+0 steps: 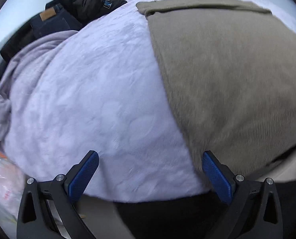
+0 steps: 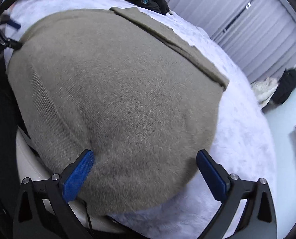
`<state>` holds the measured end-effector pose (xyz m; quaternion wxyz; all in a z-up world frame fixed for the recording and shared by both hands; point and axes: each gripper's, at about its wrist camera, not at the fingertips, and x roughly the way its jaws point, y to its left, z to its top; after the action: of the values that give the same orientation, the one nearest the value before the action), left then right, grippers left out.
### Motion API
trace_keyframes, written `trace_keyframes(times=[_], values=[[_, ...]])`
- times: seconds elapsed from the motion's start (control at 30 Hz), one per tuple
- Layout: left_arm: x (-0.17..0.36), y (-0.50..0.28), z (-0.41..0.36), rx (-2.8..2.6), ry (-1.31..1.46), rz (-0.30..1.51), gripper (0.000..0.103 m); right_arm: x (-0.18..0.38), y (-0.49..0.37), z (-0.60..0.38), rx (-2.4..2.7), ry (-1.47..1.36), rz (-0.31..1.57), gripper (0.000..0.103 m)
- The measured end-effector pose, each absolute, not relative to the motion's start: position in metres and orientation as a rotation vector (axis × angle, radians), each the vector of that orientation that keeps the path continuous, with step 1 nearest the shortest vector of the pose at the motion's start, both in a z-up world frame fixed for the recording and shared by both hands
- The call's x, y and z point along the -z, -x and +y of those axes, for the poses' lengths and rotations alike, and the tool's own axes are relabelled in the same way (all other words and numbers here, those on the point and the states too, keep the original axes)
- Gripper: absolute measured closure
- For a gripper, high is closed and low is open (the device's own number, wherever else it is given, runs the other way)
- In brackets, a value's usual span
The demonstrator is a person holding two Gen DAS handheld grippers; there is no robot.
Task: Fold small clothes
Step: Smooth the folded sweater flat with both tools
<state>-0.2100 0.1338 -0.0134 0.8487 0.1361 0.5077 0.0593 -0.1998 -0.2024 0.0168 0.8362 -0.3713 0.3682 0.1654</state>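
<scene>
A: Why is the knit (image 2: 116, 99) laid flat near the bed's (image 1: 100, 99) front edge?
B: Probably so its near hem is within easy reach.
A: And the grippers?
B: Both wide apart, holding nothing: left gripper (image 1: 150, 172) at the knit's left edge, right gripper (image 2: 145, 171) over the hem.

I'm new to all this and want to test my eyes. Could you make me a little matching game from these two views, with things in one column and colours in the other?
Things:
1. sweater
2. blanket
3. jacket
4. pads

Colours:
A. black
B. blue
C. pale lilac
D. greyish brown

Pairs: 1-D, 2-C, 3-A, 4-B
</scene>
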Motion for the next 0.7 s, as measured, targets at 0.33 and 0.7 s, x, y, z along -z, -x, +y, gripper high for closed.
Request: trace_keyframes(times=[0.33,0.7], values=[[-0.042,0.195,0.043,0.144,-0.129,0.892,0.0,-0.037,0.208,-0.137,-0.466,0.789,0.621,0.001],[0.039,0.216,0.03,0.07,-0.387,1.027,0.0,0.03,0.217,-0.206,-0.445,0.905,0.73,0.001]])
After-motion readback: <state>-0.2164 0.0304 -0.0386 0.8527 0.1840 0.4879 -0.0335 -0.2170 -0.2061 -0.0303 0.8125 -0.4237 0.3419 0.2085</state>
